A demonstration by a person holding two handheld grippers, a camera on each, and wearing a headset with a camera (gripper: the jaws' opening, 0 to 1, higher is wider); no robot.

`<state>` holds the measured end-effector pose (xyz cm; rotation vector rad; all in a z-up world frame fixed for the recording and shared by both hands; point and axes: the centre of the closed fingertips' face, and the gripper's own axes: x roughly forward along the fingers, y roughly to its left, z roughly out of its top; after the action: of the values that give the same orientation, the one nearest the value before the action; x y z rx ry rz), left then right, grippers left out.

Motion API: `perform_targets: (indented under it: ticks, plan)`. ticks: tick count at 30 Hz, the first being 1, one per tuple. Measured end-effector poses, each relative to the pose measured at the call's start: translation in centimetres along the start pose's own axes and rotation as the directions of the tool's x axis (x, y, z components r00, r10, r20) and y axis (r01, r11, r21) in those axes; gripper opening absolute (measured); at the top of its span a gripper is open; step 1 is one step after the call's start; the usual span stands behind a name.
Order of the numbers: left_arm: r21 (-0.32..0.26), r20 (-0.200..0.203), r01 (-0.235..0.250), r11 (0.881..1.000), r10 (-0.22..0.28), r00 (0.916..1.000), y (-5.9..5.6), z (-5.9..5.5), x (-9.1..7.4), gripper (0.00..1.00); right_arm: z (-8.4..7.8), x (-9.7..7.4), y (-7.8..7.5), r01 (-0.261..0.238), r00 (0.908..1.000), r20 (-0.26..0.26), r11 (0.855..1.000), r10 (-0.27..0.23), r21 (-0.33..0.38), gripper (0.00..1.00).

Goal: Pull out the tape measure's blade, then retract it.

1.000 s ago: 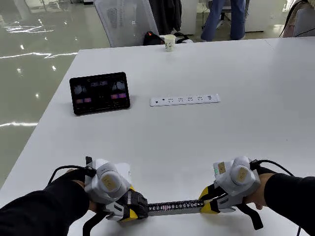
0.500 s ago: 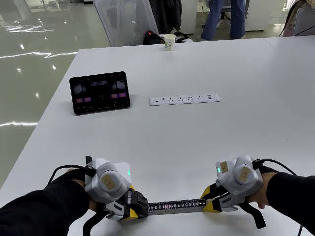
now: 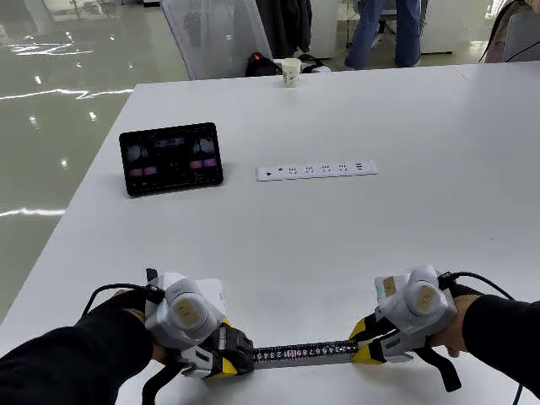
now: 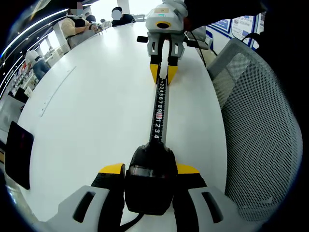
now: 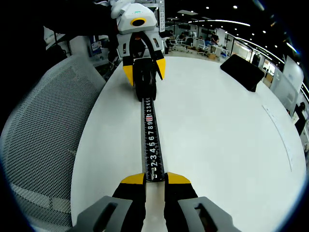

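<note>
your left gripper (image 4: 149, 170) is low at the near edge of the white table (image 3: 337, 110). its jaws pinch the black tape measure case (image 4: 148, 188), one yellow tip on each side. the case is down by the table top, close in front of you. the blade (image 4: 159, 108) is out of the case and runs in a straight line along the table to your right gripper (image 3: 362, 342). that gripper's jaws squeeze the end of the blade between their yellow tips. the numbers on the blade face up. the two grippers are apart, with the blade between them. farther back on the table lie a dark tablet (image 3: 171, 158) and a white power strip (image 3: 316, 170). a paper cup (image 3: 291, 72) stands near the far edge. a grey mesh chair (image 4: 260, 121) is just beside the near edge.
</note>
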<state>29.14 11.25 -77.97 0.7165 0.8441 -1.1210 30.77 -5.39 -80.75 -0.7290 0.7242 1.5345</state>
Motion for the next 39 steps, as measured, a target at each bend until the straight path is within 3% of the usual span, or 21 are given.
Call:
perform_targets:
  ticks: [39]
  plan:
    - [-0.004,-0.003,-0.005,1.0,0.005,1.0,-0.1,0.0,0.0,0.33,-1.7,-1.2,0.0,0.021,0.9998,-0.007,1.0,-0.021,0.012,0.1]
